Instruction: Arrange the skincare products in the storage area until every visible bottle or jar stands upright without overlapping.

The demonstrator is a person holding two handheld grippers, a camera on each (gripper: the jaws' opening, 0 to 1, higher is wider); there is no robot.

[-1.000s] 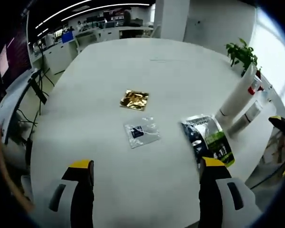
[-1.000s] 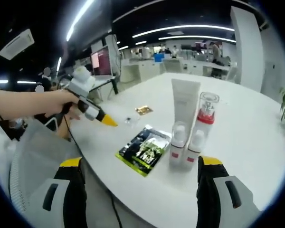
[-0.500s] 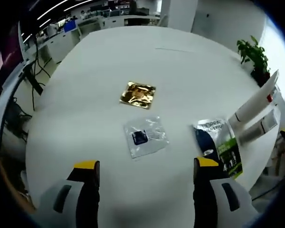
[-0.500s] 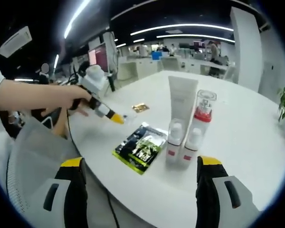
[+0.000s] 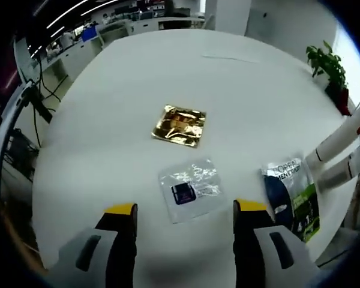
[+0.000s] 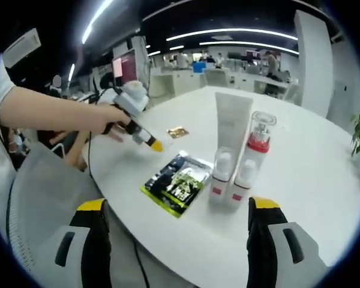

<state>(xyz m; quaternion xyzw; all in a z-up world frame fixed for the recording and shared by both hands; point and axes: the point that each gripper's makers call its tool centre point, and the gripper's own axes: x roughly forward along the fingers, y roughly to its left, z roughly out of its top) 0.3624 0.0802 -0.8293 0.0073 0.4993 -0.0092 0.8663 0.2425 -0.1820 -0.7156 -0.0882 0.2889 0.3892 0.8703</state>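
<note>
On the round white table (image 5: 120, 90) lie a gold sachet (image 5: 180, 125), a clear sachet with a blue square (image 5: 191, 189) and a black-and-green pouch (image 5: 291, 198). My left gripper (image 5: 186, 216) is open just short of the clear sachet, nothing between its jaws. The right gripper view has a white tube (image 6: 231, 129), a clear bottle with a red collar (image 6: 258, 141) and two small white bottles (image 6: 221, 174) standing upright together, with the pouch (image 6: 175, 183) flat beside them. My right gripper (image 6: 176, 204) is open at the table edge, holding nothing. A hand holds the left gripper (image 6: 155, 144) over the table.
The tube (image 5: 342, 135) and small bottles (image 5: 343, 174) stand at the table's right edge in the left gripper view. A potted plant (image 5: 324, 60) is beyond the table. Office desks and monitors (image 6: 126, 69) fill the background. The gold sachet (image 6: 177, 132) lies far left of the bottles.
My left gripper has come forward and lower toward the clear sachet; in the right gripper view it has moved over the table toward the pouch. The right gripper has barely moved.
</note>
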